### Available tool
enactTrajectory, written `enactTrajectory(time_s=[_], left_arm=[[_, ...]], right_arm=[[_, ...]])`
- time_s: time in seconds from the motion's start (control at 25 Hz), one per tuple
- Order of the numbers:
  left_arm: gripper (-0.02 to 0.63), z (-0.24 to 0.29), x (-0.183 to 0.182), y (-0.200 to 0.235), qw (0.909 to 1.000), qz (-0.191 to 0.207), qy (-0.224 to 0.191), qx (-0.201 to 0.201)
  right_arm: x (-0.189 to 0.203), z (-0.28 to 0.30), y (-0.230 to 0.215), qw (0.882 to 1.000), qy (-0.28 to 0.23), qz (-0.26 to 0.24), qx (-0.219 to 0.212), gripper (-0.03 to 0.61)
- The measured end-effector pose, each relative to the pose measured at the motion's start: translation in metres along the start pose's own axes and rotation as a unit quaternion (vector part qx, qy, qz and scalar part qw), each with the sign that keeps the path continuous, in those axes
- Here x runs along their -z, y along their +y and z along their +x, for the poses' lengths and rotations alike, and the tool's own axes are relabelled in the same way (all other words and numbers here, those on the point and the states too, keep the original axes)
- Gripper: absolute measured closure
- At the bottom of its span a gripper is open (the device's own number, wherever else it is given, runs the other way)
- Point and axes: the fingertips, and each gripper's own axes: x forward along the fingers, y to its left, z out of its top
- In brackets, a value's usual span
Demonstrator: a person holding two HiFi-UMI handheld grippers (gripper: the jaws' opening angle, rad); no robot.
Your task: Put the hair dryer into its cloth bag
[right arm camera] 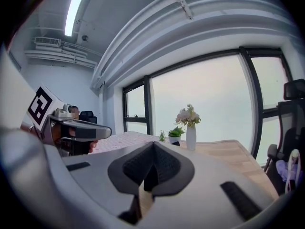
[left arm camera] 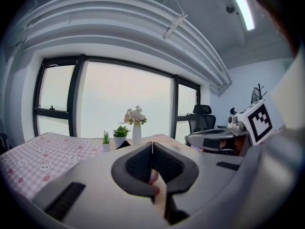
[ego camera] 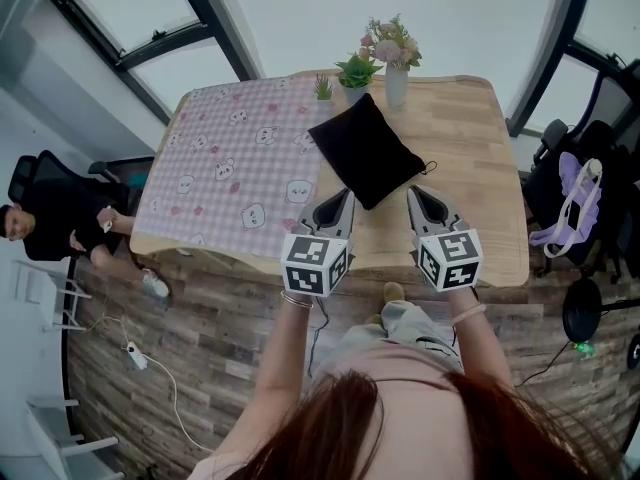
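Observation:
A black cloth bag (ego camera: 367, 150) lies bulging on the wooden table (ego camera: 480, 168), its cord at the right side. No hair dryer shows outside it. My left gripper (ego camera: 345, 195) hangs shut and empty above the table's near edge, just left of the bag's near corner. My right gripper (ego camera: 413, 192) is level with it on the right, also shut with nothing in it. In the left gripper view the closed fingertips (left arm camera: 152, 144) point toward the window, with the bag's black corner (left arm camera: 122, 144) only just showing. In the right gripper view the closed fingertips (right arm camera: 153, 144) point the same way.
A pink checked cloth (ego camera: 235, 158) covers the table's left half. Two small potted plants (ego camera: 355, 73) and a white vase of flowers (ego camera: 396, 63) stand at the far edge. A person (ego camera: 60, 223) sits at the left; an office chair with a purple bag (ego camera: 575, 198) stands at the right.

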Motion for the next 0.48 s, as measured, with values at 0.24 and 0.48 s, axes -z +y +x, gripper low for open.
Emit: enactTrajectory(time_s=[0.24,0.48], left_arm=[[0.6,-0.022,-0.01,-0.002,0.9998,0.003,-0.016,-0.006],[0.6,-0.032,-0.015,-0.001,0.9996,0.004,-0.027,-0.013]], right_arm=[[-0.012,-0.014,0.011,1.0,-0.012,-0.004,0.004,0.578],[-0.019,-0.022,0.018,1.0,-0.02,-0.014,0.008,0.578]])
